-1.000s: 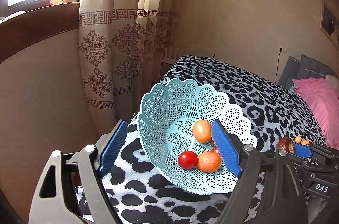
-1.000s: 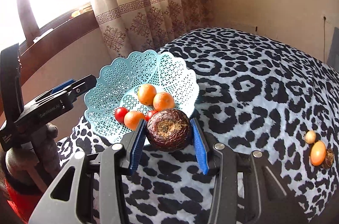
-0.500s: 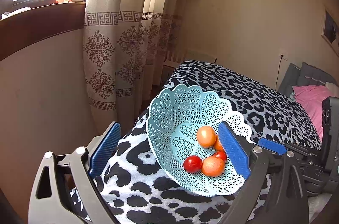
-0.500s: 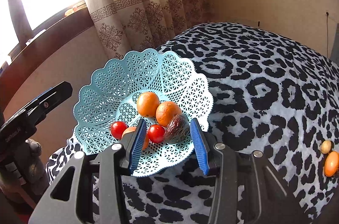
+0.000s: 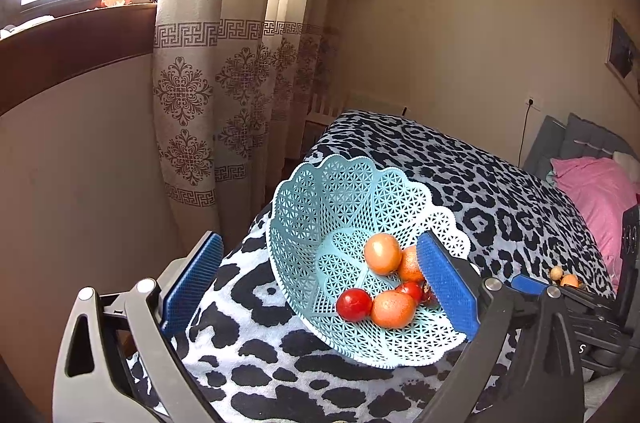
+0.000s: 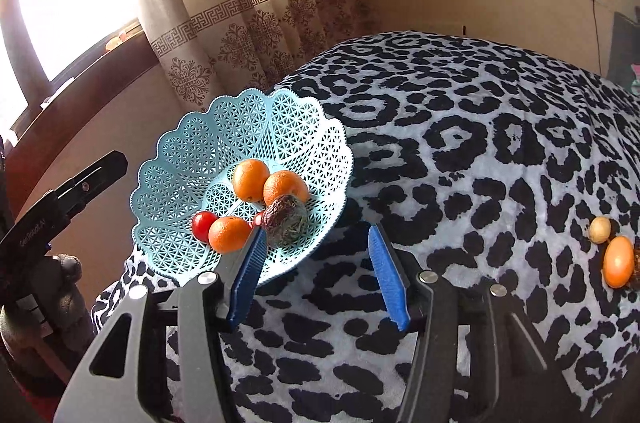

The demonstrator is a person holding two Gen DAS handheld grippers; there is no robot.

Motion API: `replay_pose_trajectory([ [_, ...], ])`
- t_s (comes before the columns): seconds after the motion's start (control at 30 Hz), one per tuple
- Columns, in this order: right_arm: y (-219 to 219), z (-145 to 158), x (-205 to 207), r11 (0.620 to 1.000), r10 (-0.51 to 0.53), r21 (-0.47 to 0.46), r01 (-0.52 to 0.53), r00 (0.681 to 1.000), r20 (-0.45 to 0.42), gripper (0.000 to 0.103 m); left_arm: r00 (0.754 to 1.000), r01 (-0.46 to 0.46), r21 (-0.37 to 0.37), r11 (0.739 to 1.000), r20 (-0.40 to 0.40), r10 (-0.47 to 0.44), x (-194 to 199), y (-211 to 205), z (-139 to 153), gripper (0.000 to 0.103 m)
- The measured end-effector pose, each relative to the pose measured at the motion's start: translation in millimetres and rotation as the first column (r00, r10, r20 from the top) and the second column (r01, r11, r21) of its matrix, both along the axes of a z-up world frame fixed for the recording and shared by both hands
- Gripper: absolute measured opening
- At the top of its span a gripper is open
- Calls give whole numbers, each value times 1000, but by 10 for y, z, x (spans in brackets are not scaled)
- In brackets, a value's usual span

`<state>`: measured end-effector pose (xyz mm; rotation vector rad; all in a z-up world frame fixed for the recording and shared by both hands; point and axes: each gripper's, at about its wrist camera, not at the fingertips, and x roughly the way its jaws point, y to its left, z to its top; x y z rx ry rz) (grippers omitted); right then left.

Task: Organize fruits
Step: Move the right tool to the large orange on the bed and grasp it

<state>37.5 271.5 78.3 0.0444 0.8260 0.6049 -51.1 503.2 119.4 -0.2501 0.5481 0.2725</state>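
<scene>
Right tongs [image 6: 316,275] released, empty | dark fruit [image 6: 287,220] in basket [image 6: 180,159], just ahead

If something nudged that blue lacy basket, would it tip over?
Quite possibly: the basket sits tilted on the soft bedspread, and thin openwork plastic looks light. The oranges pooled at its low side would probably roll.

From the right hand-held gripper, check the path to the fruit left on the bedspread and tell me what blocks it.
Nothing visible blocks it. The right hand-held gripper is open and empty, and only bare leopard-print bedspread lies between it and the orange fruit and small pale fruit far to its right. The basket sits on the opposite side.
</scene>
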Motion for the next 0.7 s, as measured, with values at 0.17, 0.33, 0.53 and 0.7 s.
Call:
replay_pose_trajectory([
  [0.17,-135,-12,-11,999,-33,6,33,999,-7,59,1000,16,8,1000,-1,-16,7,-79,-1,99],
  [0.33,-270,-37,-26,999,-54,1,54,998,-11,59,1000,30,14,999,-8,-30,24,-147,-19,99],
  [0.53,-543,-86,-27,995,-103,-4,103,994,-22,59,999,50,22,999,-24,-49,56,-239,-63,99],
  [0.7,-863,-141,-10,987,-162,-24,162,986,-23,59,997,66,32,997,-40,-65,84,-323,-101,99],
])
